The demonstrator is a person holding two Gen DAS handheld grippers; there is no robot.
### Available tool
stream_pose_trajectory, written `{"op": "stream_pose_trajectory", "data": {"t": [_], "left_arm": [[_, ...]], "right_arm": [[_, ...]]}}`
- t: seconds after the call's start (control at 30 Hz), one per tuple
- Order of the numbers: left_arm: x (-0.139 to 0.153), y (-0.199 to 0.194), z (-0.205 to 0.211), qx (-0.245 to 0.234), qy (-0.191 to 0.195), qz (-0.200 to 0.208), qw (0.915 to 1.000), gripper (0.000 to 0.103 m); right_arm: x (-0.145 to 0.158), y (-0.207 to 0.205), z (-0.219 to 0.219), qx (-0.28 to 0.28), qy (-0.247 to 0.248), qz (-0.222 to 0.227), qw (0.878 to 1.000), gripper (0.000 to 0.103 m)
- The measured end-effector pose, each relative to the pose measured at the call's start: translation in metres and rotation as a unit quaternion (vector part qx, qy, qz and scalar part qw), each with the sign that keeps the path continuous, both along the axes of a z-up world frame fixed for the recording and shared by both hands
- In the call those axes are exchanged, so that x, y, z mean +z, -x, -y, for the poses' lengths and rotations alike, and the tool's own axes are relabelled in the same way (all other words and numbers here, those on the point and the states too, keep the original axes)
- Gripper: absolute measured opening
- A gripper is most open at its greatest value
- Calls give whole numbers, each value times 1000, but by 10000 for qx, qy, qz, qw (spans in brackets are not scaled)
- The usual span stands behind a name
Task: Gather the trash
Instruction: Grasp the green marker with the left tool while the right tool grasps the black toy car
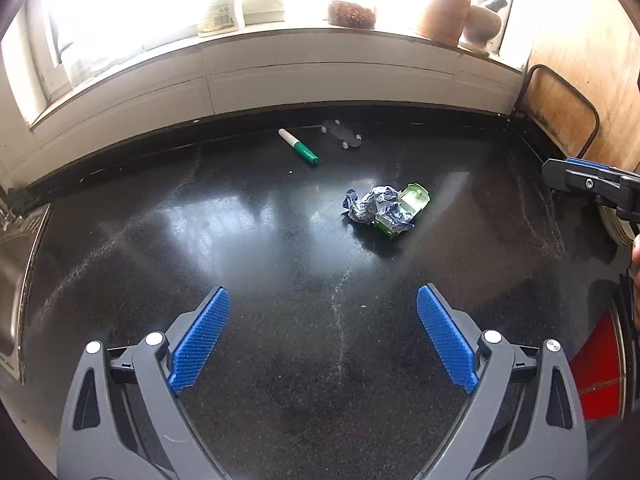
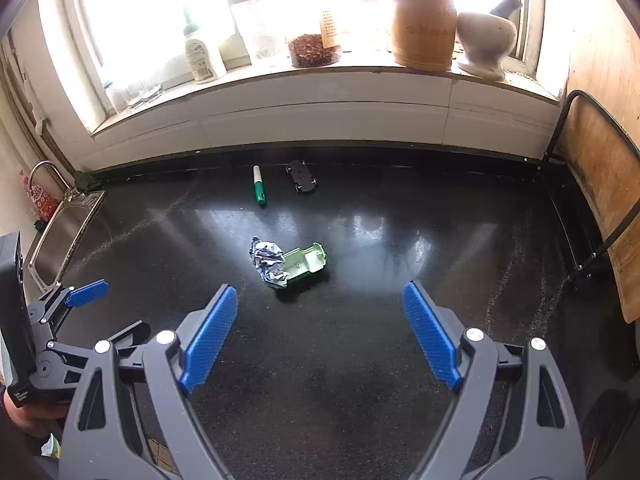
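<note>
Centrally on the black counter [image 2: 400, 360], crumpled paper [image 2: 269, 263] touching a green plastic shell [image 2: 306, 265], shell's long axis running left-low to right-high, both the left gripper [image 1: 323, 334] and the right gripper [image 2: 320, 334] spread wide, empty, near the frame bottom

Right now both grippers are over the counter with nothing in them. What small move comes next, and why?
Probably ease the right gripper forward and down toward the crumpled wrapper. Its jaws stand open and empty, and the wrapper lies just ahead, touching the green plastic piece. The left gripper is also open but sits farther from it.
</note>
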State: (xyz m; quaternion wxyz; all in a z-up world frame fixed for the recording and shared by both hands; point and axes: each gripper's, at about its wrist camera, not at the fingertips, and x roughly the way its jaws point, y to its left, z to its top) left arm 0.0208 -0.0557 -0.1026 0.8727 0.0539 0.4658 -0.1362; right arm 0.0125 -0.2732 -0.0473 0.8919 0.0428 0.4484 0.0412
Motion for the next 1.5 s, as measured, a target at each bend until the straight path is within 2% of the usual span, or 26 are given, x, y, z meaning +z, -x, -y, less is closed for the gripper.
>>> {"op": "stream_pose_trajectory", "data": {"t": [0.17, 0.33, 0.47, 0.7, 0.93, 1.03, 1.1, 1.2, 1.23, 1.27, 1.3, 1.33, 1.37, 1.43, 1.47, 1.5], "left_arm": [[-7, -38, 5, 187, -99, -187, 9996, 92], [-20, -95, 11, 557, -262, -319, 9976, 92], [-36, -147, 18, 744, -321, -404, 9959, 92], [-83, -238, 25, 997, -410, -769, 9912, 92], [-110, -288, 20, 1148, -364, -958, 9881, 92], [-117, -301, 17, 1204, -267, -1027, 9870, 91], [-119, -306, 18, 1200, -310, -960, 9876, 87], [-118, -307, 21, 1037, -423, -789, 9906, 75], [-117, -307, 22, 991, -426, -760, 9913, 68], [-116, -307, 23, 941, -420, -720, 9921, 56], [-115, -308, 24, 923, -419, -704, 9924, 52], [-114, -306, 25, 914, -401, -690, 9926, 45], [-113, -303, 27, 915, -370, -670, 9929, 40], [-112, -300, 27, 911, -337, -629, 9933, 19], [-112, -299, 26, 909, -302, -647, 9933, 13], [-111, -297, 24, 918, -221, -695, 9931, 13]], "right_arm": [[-7, -24, -9, 227, 148, -57, 9996, 82], [-23, -76, -15, 577, 304, -140, 9978, 82], [-47, -131, -21, 886, 333, -312, 9950, 82], [-98, -217, -36, 1487, 558, -630, 9853, 82], [-133, -259, -48, 1995, 566, -786, 9751, 79], [-146, -269, -54, 2129, 621, -809, 9717, 72], [-152, -273, -56, 2180, 644, -808, 9705, 67], [-155, -274, -59, 2236, 725, -676, 9696, 59], [-155, -274, -60, 2237, 763, -626, 9696, 53], [-154, -274, -60, 2258, 741, -596, 9695, 49], [-154, -274, -60, 2272, 732, -573, 9694, 39], [-154, -275, -60, 2277, 717, -577, 9694, 36], [-153, -275, -60, 2267, 698, -618, 9695, 36], [-153, -279, -60, 2242, 657, -678, 9700, 35], [-152, -280, -60, 2229, 660, -694, 9701, 35], [-152, -279, -60, 2208, 660, -712, 9705, 35]]}}
